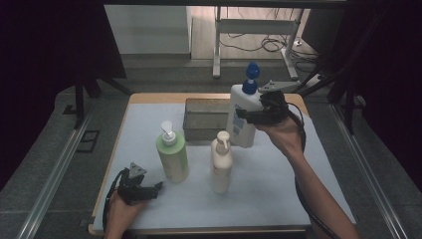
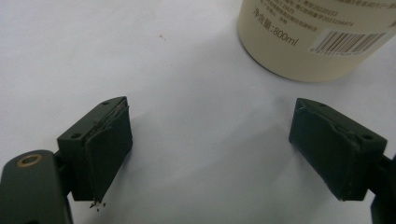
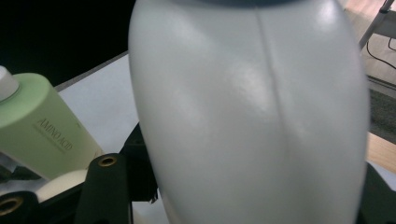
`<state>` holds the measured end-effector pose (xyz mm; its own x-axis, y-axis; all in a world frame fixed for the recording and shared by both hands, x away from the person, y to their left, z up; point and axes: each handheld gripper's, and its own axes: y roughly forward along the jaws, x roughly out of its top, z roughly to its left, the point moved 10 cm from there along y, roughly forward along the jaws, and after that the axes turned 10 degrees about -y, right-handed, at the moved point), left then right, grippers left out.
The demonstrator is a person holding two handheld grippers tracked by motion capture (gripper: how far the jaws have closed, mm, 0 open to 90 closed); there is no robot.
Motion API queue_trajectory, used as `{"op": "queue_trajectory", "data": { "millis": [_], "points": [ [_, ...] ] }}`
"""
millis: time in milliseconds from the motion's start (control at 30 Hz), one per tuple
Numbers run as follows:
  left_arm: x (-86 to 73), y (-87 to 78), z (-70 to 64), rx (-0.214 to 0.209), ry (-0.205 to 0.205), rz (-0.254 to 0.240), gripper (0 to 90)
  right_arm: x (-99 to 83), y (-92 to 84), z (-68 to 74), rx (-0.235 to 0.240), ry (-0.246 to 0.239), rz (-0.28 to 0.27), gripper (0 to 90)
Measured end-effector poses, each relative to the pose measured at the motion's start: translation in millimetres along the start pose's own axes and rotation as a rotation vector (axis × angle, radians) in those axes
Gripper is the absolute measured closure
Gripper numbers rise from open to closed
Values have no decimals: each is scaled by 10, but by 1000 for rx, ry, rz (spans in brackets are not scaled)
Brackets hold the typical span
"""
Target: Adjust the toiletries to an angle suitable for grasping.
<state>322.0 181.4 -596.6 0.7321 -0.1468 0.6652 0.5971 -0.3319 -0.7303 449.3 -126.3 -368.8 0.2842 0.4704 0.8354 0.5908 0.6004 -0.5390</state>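
A lab or test room set up for recording. The counter (image 1: 149, 99) has a white sheet over it, dark curtains (image 1: 50, 40) hang at both sides, metal rails (image 1: 54, 169) run along the grey floor, and loose cables (image 1: 259, 45) lie beyond its far edge beside a metal stand (image 1: 217, 50).

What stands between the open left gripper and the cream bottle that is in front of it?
Nothing visible. In the left gripper view, bare white table cover lies between the left gripper, its jaws open, and the cream bottle.
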Motion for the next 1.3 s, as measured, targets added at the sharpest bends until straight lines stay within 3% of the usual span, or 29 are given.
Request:
{"op": "queue_trajectory", "data": {
  "millis": [900,1300],
  "points": [
    [1,0,2,0,2,-1,133,329,402,-208,-50,5,-18,407],
    [1,0,2,0,1,-1,133,388,741,-250,-65,28,-29,407]
  ]
}}
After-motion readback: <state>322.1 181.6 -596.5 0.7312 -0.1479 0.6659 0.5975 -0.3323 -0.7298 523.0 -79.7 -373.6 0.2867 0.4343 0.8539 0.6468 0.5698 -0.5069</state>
